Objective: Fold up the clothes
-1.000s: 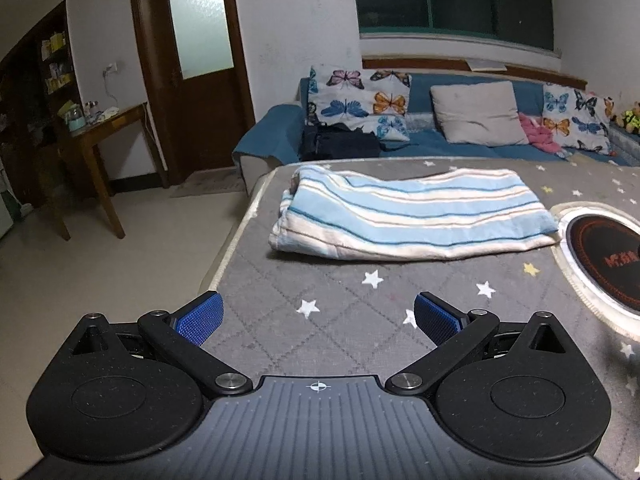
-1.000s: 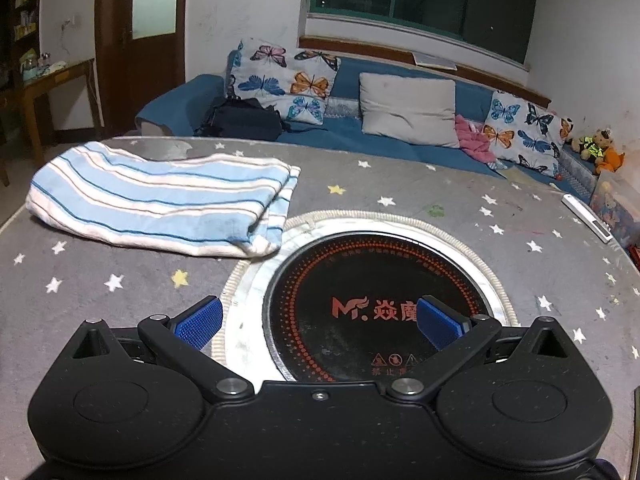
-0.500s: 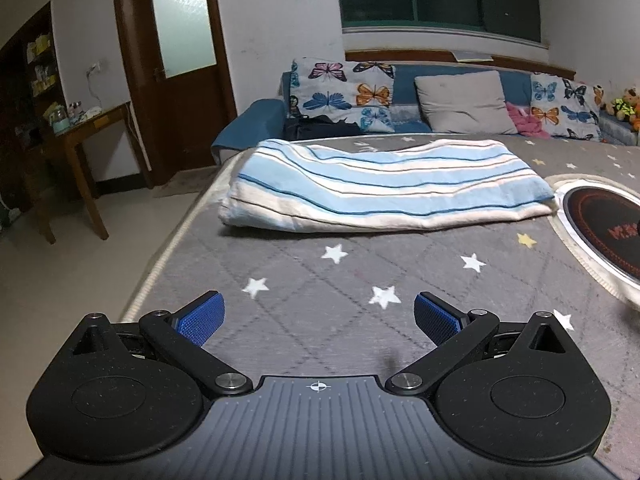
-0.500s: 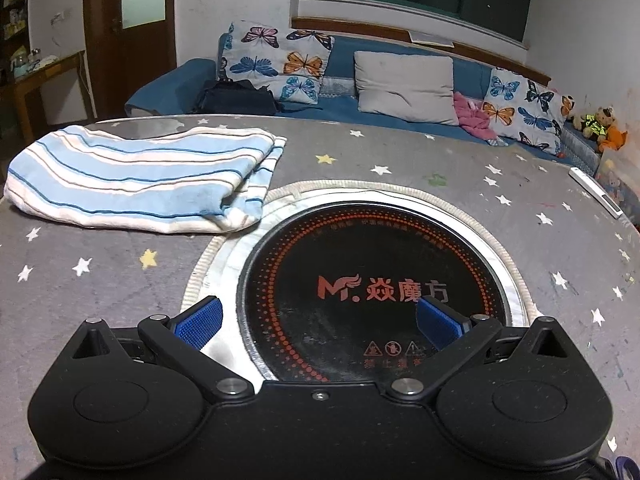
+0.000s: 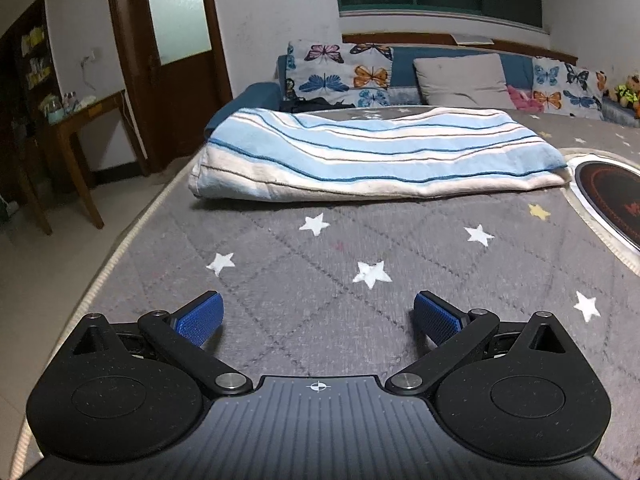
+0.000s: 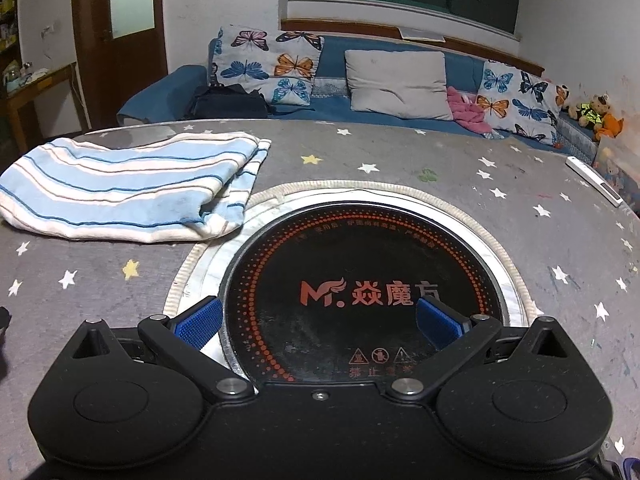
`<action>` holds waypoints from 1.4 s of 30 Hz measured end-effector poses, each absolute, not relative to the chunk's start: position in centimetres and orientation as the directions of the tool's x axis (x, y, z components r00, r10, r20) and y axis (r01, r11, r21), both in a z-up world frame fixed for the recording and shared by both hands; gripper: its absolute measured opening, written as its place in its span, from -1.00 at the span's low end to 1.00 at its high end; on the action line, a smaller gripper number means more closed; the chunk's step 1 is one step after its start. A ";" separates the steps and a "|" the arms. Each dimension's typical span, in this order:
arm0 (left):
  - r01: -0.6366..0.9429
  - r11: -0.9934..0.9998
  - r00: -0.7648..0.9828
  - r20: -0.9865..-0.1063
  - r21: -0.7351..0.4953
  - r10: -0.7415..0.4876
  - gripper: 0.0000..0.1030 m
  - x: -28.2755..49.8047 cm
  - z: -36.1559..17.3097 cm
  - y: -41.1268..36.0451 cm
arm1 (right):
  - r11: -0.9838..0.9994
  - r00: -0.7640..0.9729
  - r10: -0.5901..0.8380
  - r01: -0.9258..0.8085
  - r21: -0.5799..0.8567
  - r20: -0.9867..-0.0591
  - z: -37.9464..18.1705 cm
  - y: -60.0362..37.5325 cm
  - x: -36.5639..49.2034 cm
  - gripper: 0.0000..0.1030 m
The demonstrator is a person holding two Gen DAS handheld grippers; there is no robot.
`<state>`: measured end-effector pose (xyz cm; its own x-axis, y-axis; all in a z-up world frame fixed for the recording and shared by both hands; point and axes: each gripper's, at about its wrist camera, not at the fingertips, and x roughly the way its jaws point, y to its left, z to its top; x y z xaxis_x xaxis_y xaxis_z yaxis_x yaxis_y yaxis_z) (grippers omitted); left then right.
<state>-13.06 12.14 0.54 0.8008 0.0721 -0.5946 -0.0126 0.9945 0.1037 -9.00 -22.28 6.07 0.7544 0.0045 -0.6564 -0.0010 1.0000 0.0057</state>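
Note:
A folded blue-and-white striped garment lies flat on the grey star-patterned table cover, ahead of my left gripper. That gripper is open and empty, low over the cover, short of the cloth's near edge. In the right wrist view the same garment lies at the left, its right end beside the round black cooktop. My right gripper is open and empty, hovering over the cooktop's near edge.
The cooktop's rim shows at the right of the left view. A blue sofa with butterfly cushions stands behind the table. A white remote lies at the far right. The table's left edge drops to the floor; a wooden side table stands beyond.
Both grippers have lowered towards the table. The left one has moved closer to the striped garment's near edge. Both stay open.

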 end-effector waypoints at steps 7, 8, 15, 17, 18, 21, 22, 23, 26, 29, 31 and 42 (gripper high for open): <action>-0.017 1.000 0.784 -0.620 0.009 0.019 1.00 -12.5 0.2 13.3 | 1.000 0.753 0.011 -0.006 0.009 -0.658 5.8 -21.9 -8.6 1.00; -0.017 1.000 0.784 -0.620 0.011 0.020 1.00 -12.6 0.2 13.2 | 1.000 0.753 0.011 -0.007 0.009 -0.658 5.8 -21.9 -8.5 1.00; -0.017 1.000 0.783 -0.621 0.006 0.017 1.00 -12.6 0.3 13.0 | 1.000 0.756 0.015 -0.004 0.017 -0.654 5.9 -21.8 -8.4 1.00; -0.017 1.000 0.783 -0.621 0.006 0.017 1.00 -12.6 0.3 13.0 | 1.000 0.757 0.016 -0.004 0.020 -0.653 5.9 -21.7 -8.4 1.00; -0.017 1.000 0.783 -0.621 0.006 0.017 1.00 -12.6 0.3 13.0 | 1.000 0.757 0.018 -0.004 0.023 -0.654 5.9 -21.7 -8.4 1.00; -0.017 1.000 0.783 -0.621 0.007 0.018 1.00 -12.6 0.3 12.8 | 1.000 0.757 0.018 -0.009 0.017 -0.653 5.9 -21.5 -8.5 1.00; -0.017 1.000 0.783 -0.621 0.008 0.018 1.00 -12.6 0.3 12.8 | 1.000 0.757 0.018 -0.012 0.014 -0.654 5.9 -21.4 -8.5 1.00; -0.017 1.000 0.783 -0.621 0.008 0.018 1.00 -12.6 0.3 12.9 | 1.000 0.756 0.019 -0.013 0.013 -0.654 5.9 -21.3 -8.5 1.00; -0.017 1.000 0.783 -0.621 0.008 0.018 1.00 -12.6 0.3 12.9 | 1.000 0.754 0.017 -0.018 0.005 -0.656 6.0 -21.1 -8.4 1.00; -0.017 1.000 0.784 -0.621 0.008 0.018 1.00 -12.6 0.3 13.0 | 1.000 0.756 0.016 -0.014 0.009 -0.655 6.1 -20.9 -8.3 1.00; -0.017 1.000 0.784 -0.621 0.008 0.018 1.00 -12.6 0.3 12.9 | 1.000 0.757 0.020 -0.011 0.018 -0.653 6.3 -20.8 -8.3 1.00; -0.017 1.000 0.784 -0.621 0.008 0.018 1.00 -12.6 0.3 13.0 | 1.000 0.749 0.023 -0.011 0.022 -0.662 6.3 -21.1 -8.3 1.00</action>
<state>-12.57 13.04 0.28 0.7835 0.0179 -0.6211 -0.0167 0.9998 0.0078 -8.28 -21.08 6.25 0.7488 0.0230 -0.6624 -0.0110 0.9997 0.0222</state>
